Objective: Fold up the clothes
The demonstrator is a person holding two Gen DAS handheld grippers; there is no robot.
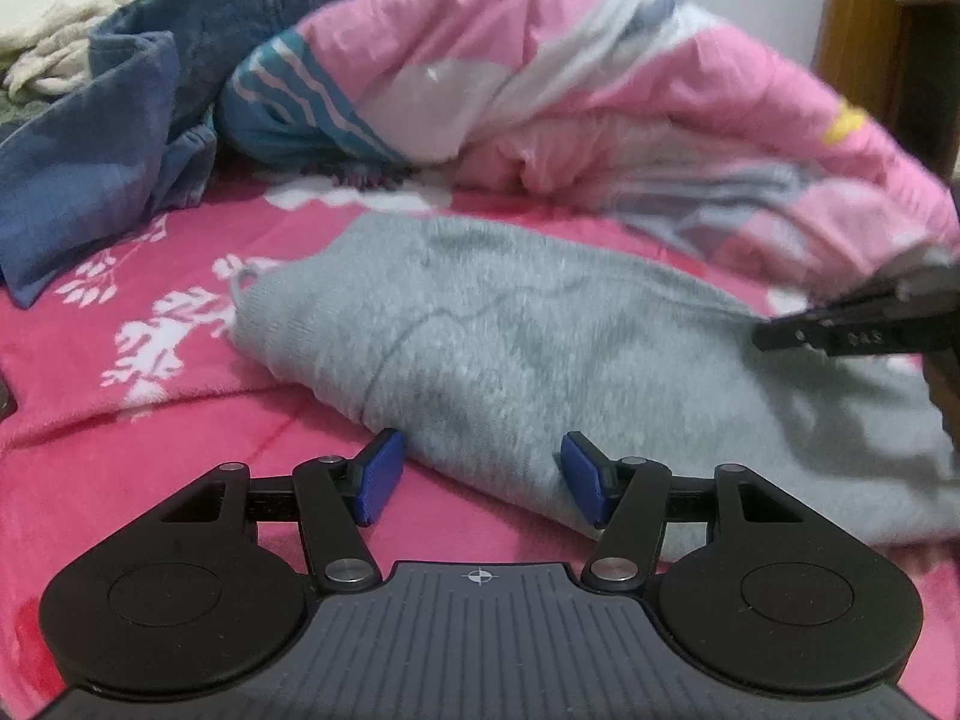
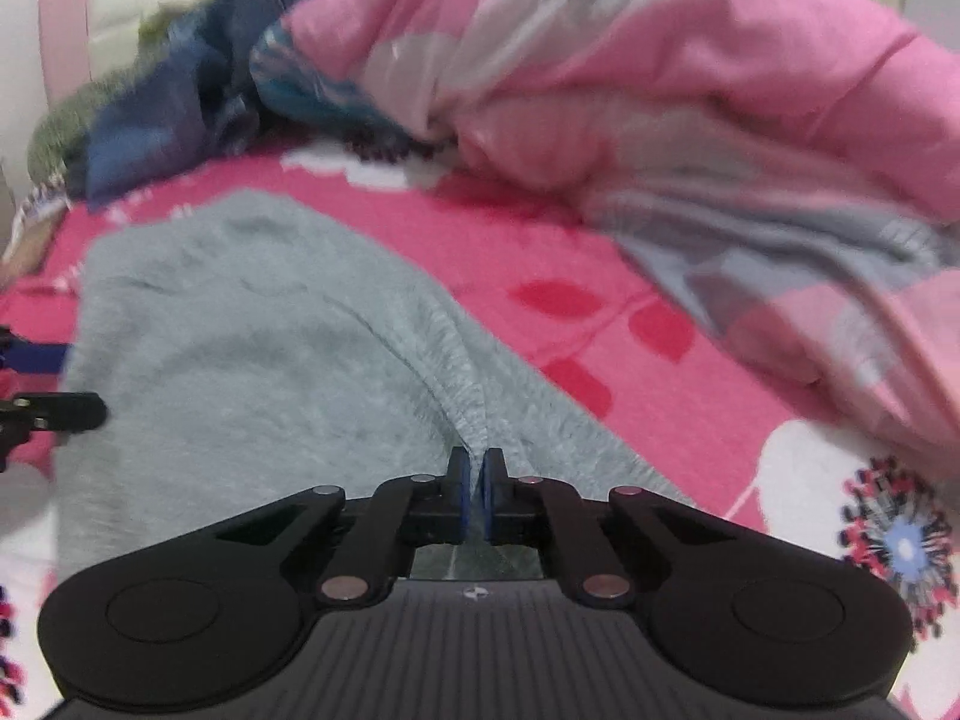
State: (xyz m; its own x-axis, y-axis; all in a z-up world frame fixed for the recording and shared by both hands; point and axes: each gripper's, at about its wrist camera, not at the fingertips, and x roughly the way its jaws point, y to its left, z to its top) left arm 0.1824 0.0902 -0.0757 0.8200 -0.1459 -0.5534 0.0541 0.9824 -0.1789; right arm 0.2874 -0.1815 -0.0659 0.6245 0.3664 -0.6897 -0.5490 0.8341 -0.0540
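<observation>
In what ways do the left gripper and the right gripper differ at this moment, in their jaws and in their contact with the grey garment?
The left gripper has its jaws apart, whereas the right gripper has its jaws closed. The left gripper's blue pads straddle the near edge of the grey garment without pressing on it, while the right gripper pinches a bunched fold of it. Both have blue pads and point at the same garment.

This is looking like a bedroom in a home. A soft bed [image 1: 90, 438] is lying under a bright pink blanket with white flowers on it. A big puffy pink quilt [image 1: 600, 96] is sitting bunched up along the far edge of the bed. Blue clothes [image 1: 90, 180] are piling up at the far left corner, beside something cream and fluffy [image 1: 54, 54]. A wooden cupboard [image 1: 870, 60] is standing past the far right corner.
</observation>
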